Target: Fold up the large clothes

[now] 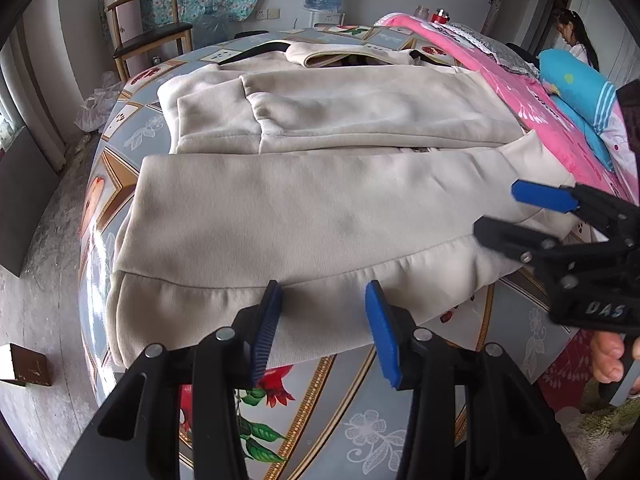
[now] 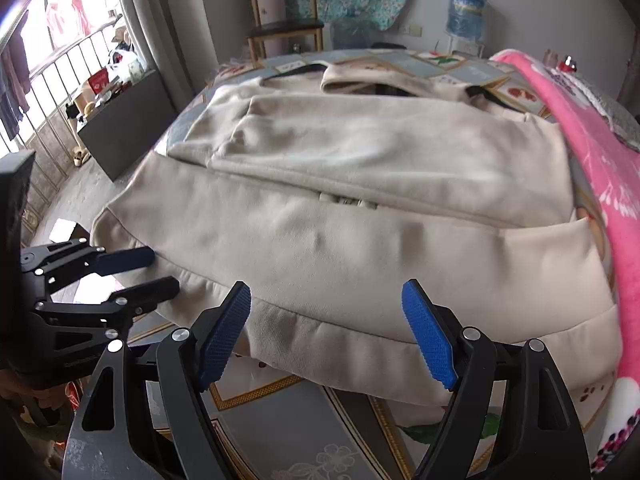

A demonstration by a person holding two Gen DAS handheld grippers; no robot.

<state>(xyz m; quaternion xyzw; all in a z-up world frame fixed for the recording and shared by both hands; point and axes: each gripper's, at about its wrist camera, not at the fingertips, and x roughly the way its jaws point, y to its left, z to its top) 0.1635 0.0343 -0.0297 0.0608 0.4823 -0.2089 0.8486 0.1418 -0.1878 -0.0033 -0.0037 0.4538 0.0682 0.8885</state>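
Left wrist view: the left tool [image 1: 324,320] is hovering at the near hem of the beige garment [image 1: 320,208], its blue pads partly apart and gripping nothing; the hem is lying just beyond the tips.
Right wrist view: the right tool [image 2: 326,328] is standing wide apart over the same hem, further along it, and is holding nothing either.
Garment position: it is lying flat across the patterned desk [image 1: 360,420], sleeves folded in over the body, collar at the far edge, hem hanging a little over the near side.
Likely step: both tools are probably lining up to pinch the hem and carry it toward the collar.
Risk, thin bite: the hem band is thick, so a tool that is closing on the top layer alone may be lifting one ply and leaving the back behind.
Risk, uneven lift: the tools are sitting at different widths and spacings along the hem, so one side may be rising first and skewing the fold.
Risk, sleeves: the folded sleeves [image 1: 340,120] are resting loose and may be sliding out as the body is dragged.
Risk, neighbour: the pink blanket [image 2: 592,168] is touching the garment's right edge and may be catching it.
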